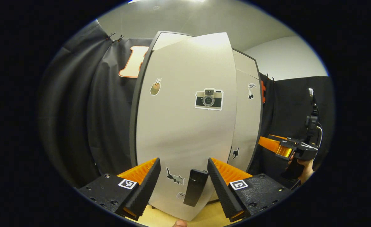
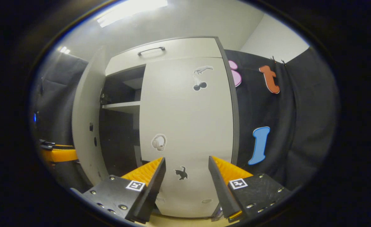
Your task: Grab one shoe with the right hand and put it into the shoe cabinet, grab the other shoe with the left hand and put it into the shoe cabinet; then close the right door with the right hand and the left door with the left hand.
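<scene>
- my left gripper [image 1: 183, 171] has its 2 fingers spread apart, clamped on nothing; the black door handle [image 1: 195, 187] stands in the gap between them, and i cannot tell whether either finger touches it.
- straight ahead of that gripper is the outer face of the shoe cabinet's left door [image 1: 185, 126], swung partly open, with a camera sticker [image 1: 209, 99] dead ahead and a plane sticker [image 1: 175, 177] low, just inside my left finger [image 1: 146, 181].
- beyond that door's right edge i see the right door [image 1: 245, 119], lying flush with the cabinet frame.
- off to my right, well apart from the left gripper, a hand [image 1: 305, 170] holds the right gripper [image 1: 275, 146].
- in the right gripper view, my right gripper [image 2: 185, 176] also has its fingers apart, holding nothing, facing the closed right door [image 2: 188, 132] with a cat sticker [image 2: 181, 173] between the fingers.
- left of that door the cabinet interior [image 2: 122, 126] gapes dark, with a pale shelf [image 2: 122, 106] across it; the left door [image 2: 86, 119] stands open edge-on.
- above the doors sits a drawer front [image 2: 172, 50] with a dark bar handle [image 2: 151, 50].
- the interior is too dark to make out the shoes.
</scene>
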`<state>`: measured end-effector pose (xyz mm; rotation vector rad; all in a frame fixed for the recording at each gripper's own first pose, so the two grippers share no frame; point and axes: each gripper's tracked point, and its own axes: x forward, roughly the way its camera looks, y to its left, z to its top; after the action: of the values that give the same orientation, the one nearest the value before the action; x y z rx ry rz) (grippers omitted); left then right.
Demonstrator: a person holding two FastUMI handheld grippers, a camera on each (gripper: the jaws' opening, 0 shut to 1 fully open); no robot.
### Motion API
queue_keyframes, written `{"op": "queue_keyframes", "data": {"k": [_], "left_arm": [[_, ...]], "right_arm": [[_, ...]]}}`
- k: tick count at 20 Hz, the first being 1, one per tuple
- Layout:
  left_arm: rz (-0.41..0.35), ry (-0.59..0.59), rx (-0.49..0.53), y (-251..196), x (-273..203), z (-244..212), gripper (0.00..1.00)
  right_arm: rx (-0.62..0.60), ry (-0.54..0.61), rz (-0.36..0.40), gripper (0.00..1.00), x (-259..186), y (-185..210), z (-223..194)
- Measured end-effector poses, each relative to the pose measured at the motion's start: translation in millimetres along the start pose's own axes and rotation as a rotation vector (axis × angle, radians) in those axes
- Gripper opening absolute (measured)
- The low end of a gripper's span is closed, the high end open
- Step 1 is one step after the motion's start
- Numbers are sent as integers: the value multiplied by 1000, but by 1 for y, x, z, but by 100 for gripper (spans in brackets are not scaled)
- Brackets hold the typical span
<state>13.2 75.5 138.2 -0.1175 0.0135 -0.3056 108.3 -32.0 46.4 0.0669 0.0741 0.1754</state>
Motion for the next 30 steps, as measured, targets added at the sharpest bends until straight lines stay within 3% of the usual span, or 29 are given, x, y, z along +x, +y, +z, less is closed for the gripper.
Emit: {"op": "queue_keyframes", "data": {"k": [3,5,6,18,30], "left_arm": [[-5,2,14,-7,12,-3,95],[-9,4,25,-9,20,-4,87],[-16,7,21,-11,23,-6,93],[-42,39,36,-31,59,-27,93],[35,44,62,-26,90,-29,93]], "right_arm": [[12,4,10,82,-3,1,-1],[14,4,15,82,-5,1,-1],[12,4,18,82,-6,2,0],[28,6,-3,82,-12,-11,-2],[28,-3,-3,82,-10,-2,-1]]}}
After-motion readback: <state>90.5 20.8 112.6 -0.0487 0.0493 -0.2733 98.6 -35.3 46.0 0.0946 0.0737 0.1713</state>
